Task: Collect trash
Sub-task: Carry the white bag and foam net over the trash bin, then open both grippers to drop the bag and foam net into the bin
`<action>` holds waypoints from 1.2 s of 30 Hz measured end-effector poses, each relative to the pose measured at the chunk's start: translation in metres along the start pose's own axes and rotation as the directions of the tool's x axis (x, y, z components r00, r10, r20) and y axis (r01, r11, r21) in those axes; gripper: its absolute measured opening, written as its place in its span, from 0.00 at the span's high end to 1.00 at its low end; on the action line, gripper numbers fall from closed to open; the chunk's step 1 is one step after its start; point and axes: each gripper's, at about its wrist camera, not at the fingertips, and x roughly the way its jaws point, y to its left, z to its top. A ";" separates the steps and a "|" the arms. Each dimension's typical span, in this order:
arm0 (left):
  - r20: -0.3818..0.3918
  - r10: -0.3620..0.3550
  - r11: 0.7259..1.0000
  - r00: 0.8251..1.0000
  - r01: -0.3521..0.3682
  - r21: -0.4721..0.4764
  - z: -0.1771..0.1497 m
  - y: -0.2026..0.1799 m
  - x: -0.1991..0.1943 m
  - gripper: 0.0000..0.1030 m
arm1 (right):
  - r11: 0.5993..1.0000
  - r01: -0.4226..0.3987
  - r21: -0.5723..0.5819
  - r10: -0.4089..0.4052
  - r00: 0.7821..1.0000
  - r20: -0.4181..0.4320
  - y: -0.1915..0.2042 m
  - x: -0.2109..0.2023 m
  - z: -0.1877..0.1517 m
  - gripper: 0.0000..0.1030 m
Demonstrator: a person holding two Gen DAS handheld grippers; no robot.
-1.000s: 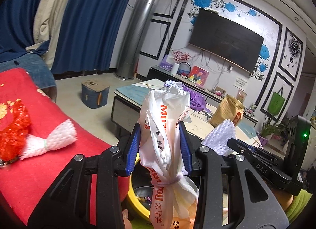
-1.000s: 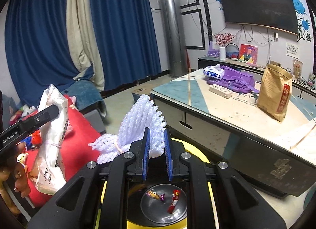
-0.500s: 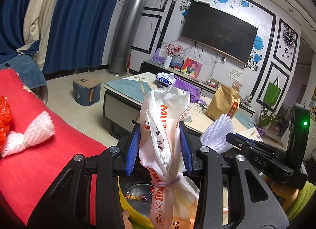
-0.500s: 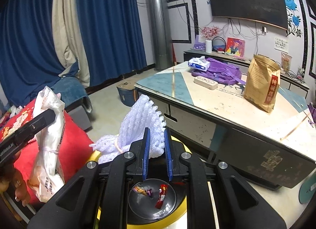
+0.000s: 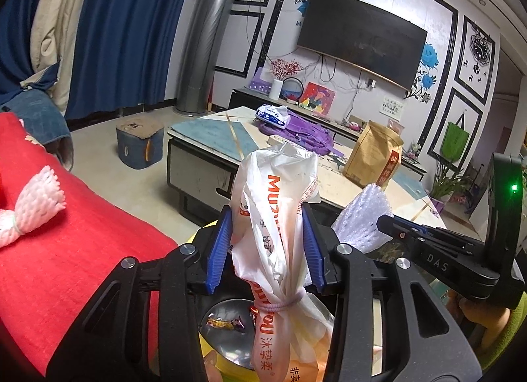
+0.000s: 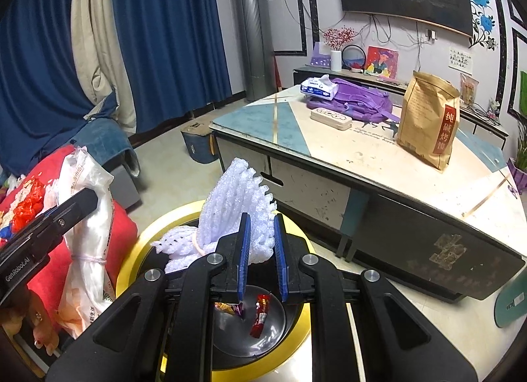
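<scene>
My left gripper [image 5: 266, 250] is shut on a tied white plastic bag [image 5: 280, 223] with orange print and holds it over a yellow-rimmed bin [image 6: 171, 227]. My right gripper [image 6: 262, 256] is shut on a white foam fruit net [image 6: 237, 197], also above the bin. The bin holds a few candy wrappers [image 6: 260, 314] on its dark bottom. The bag also shows at the left of the right wrist view [image 6: 87, 217]; the foam net shows at the right of the left wrist view [image 5: 362, 217]. Another pink-white foam net [image 5: 29, 204] lies on the red sofa cover [image 5: 82, 250].
A low coffee table [image 6: 362, 158] stands just behind the bin, with a brown paper bag [image 6: 428, 118], a purple backpack [image 6: 355, 102], a tissue pack [image 6: 318, 87] and a power strip [image 6: 331, 118]. A blue box [image 5: 140, 141] sits on the floor. Red trash [image 6: 28, 204] lies on the sofa.
Both grippers have moved right, away from the sofa and over the yellow bin, each still holding its item. More of the bin's inside shows now.
</scene>
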 end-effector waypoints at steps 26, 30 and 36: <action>-0.065 -0.029 0.997 0.997 0.024 -0.071 0.001 0.014 -0.003 0.11 | 0.998 -0.017 0.064 0.019 0.999 -0.034 -0.013 0.008 -0.003 0.48; -0.056 -0.002 0.997 0.998 -0.003 -0.076 0.002 0.018 -0.012 0.11 | 0.998 -0.023 0.061 0.025 0.999 -0.026 -0.011 0.005 -0.002 0.46; -0.043 0.049 0.994 0.998 -0.053 -0.092 0.004 0.028 -0.029 0.11 | 0.998 -0.052 0.037 0.051 0.999 0.015 0.000 -0.006 0.001 0.36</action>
